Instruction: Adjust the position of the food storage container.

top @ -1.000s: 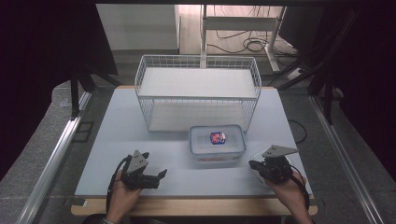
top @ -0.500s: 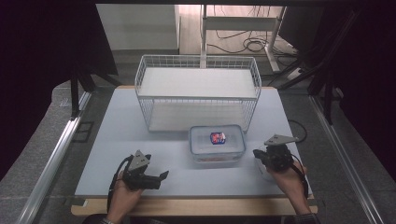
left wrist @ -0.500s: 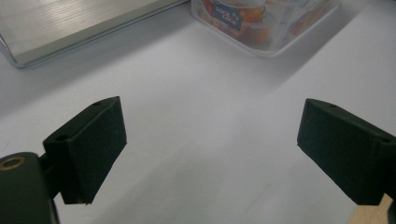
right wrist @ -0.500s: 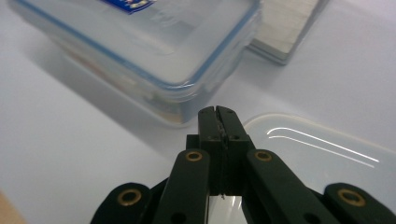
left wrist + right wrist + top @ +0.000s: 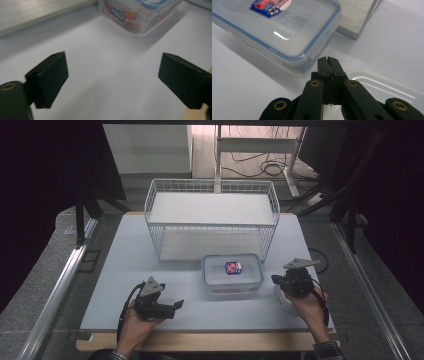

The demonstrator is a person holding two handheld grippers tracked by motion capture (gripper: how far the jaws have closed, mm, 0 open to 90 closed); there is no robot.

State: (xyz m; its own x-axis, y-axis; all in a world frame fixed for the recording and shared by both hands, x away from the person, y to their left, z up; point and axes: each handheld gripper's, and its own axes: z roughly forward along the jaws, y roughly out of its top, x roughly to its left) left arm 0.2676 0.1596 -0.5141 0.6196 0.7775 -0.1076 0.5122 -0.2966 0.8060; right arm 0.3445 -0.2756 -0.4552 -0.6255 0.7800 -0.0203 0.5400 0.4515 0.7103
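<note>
1. The lidded container (image 5: 232, 275) is placed just in front of the wire basket (image 5: 212, 220), between both hands, presumably within easy reach.
2. The right gripper (image 5: 328, 60), jaws pressed together on nothing, is held at the container's right corner, above a loose clear lid (image 5: 387, 87).
3. The left gripper (image 5: 112, 75), jaws wide apart, has just been closing slightly; it is aimed at the container, with only bare table (image 5: 105, 62) between its jaws.

Bright lit table (image 5: 125, 270), dark surroundings, soft close-up blur
</note>
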